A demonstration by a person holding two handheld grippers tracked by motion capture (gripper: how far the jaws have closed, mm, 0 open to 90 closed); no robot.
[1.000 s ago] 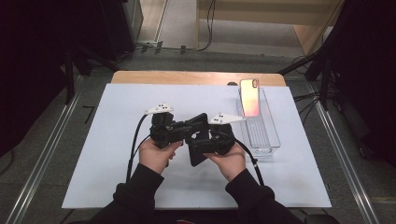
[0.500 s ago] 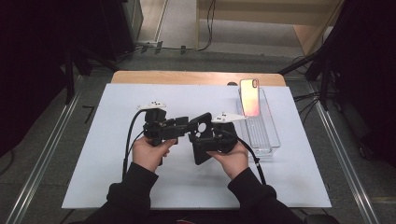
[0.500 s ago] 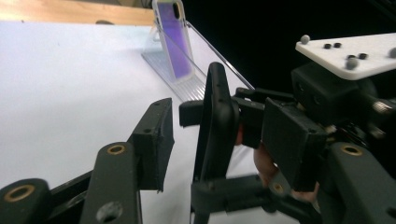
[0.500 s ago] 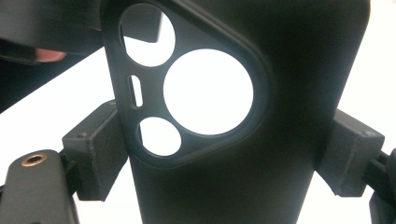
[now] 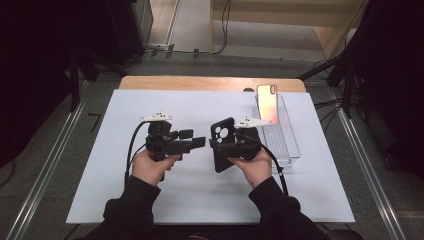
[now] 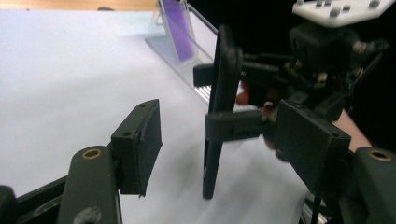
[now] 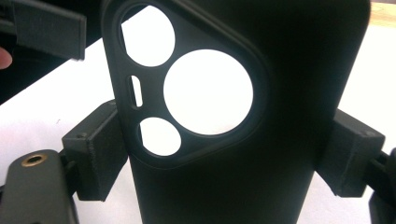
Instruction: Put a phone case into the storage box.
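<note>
Both forearms enter from the bottom edge of the high view in dark sleeves, each bare hand wrapped around a gripper handle. The left hand (image 5: 150, 167) holds the left gripper (image 5: 199, 142) level, pointing to the person's right; its jaws stand apart with nothing between them. The right hand (image 5: 255, 167) holds the right gripper (image 5: 215, 144) pointing left, its jaws closed on the two side edges of a black phone case (image 7: 261, 140). The two grippers face each other, near but apart.
</note>
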